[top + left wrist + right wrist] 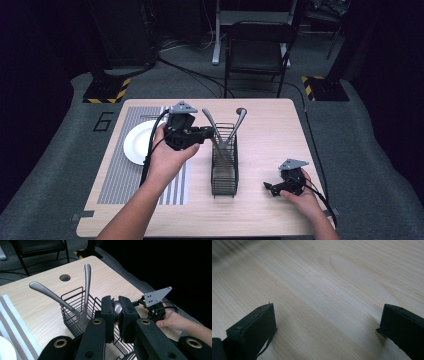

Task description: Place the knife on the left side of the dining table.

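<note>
While the left tool [117,312] pinches a metal utensil end above the wire basket [224,167] at table centre | right tool [327,327] spread, near right edge | risk: utensil could slip, or tip the basket.

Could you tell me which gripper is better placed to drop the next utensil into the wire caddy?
Left. The left gripper is shut on a metal utensil handle right above the wire caddy. The right gripper sits open and empty, low over the table.
</note>
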`<action>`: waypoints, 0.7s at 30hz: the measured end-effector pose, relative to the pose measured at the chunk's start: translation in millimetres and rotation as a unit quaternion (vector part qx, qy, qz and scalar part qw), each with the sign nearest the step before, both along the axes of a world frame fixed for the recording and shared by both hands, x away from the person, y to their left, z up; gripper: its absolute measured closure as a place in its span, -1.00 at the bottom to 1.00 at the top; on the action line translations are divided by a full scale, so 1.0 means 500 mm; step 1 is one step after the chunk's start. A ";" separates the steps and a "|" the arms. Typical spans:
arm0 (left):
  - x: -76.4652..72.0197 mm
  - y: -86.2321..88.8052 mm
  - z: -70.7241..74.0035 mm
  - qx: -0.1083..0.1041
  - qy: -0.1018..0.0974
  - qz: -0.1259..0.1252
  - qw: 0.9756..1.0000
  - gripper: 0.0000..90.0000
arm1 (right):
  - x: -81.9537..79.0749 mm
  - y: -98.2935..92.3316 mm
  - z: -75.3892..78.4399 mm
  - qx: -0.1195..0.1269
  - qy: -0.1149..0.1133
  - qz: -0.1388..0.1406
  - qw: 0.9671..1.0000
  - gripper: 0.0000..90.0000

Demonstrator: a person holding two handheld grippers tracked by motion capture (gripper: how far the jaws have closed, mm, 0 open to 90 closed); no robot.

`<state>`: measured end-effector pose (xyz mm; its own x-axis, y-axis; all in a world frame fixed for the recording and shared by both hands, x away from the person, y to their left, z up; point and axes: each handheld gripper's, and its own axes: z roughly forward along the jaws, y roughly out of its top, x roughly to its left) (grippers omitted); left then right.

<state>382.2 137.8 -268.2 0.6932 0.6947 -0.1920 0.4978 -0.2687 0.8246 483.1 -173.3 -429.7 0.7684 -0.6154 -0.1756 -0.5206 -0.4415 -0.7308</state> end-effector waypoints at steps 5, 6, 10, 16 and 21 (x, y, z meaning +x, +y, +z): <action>-0.012 0.008 0.029 -0.005 -0.010 0.004 1.000 0.85 | 0.000 0.000 0.000 0.000 0.001 0.002 1.000 -1.00; -0.012 0.008 0.029 -0.005 -0.010 0.004 1.000 0.85 | 0.000 0.000 0.000 0.000 0.001 0.002 1.000 -1.00; -0.020 0.018 0.045 -0.012 -0.017 0.004 1.000 0.85 | 0.000 0.000 0.000 0.000 0.001 0.002 1.000 -1.00; -0.027 0.039 0.062 -0.020 -0.023 0.014 0.999 0.85 | 0.000 0.000 0.000 0.000 0.001 0.002 1.000 -1.00; -0.030 0.060 0.070 -0.023 -0.024 0.022 0.999 0.85 | 0.000 0.000 0.000 0.000 0.001 0.001 1.000 -1.00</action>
